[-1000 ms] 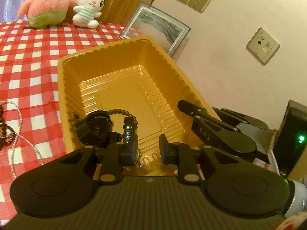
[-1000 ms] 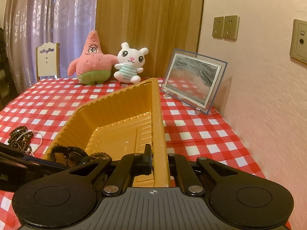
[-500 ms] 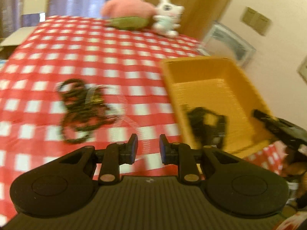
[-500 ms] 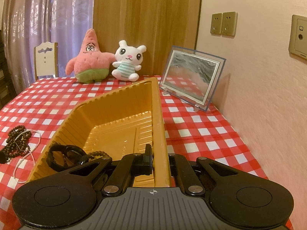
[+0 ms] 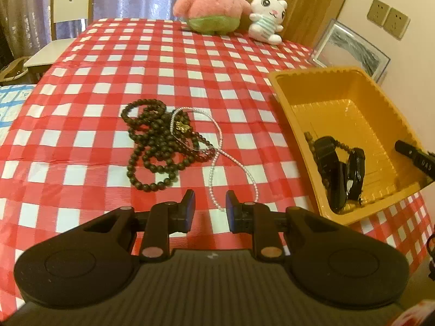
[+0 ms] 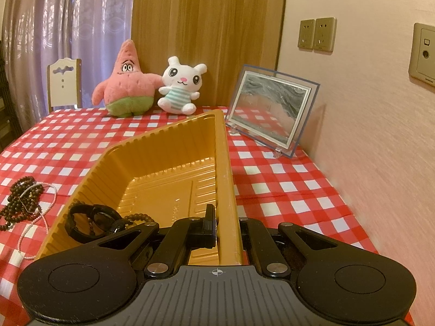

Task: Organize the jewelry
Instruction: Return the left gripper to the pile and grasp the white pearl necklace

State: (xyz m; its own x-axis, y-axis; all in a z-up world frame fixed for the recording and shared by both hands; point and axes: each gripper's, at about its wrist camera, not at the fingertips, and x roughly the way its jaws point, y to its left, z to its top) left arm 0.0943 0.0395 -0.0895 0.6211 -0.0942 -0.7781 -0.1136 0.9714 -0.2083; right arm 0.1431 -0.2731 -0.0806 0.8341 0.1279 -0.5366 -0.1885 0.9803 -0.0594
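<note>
The left tool point(image 5: 208, 207) hovers with its fingers parted by a small gap and nothing between them, aimed at the jewelry left on the red-and-white checked desk point(image 5: 114, 62); the step in hand looks like fetching the next piece. The right tool point(image 6: 226, 225) is pinched shut on the right-hand wall of the ribbed orange plastic tray point(image 6: 163, 160), steadying it. Outside the tray lies one tangle: dark wooden bead strings point(image 5: 156, 146), too knotted to count, with one thin string of small pale beads point(image 5: 217, 146) looped through them. Inside the tray sit two black bands point(image 5: 339, 168) and a short beaded strand. The next move probably calls for lowering onto the pale string's near end and closing, though the tangle may drag along.
</note>
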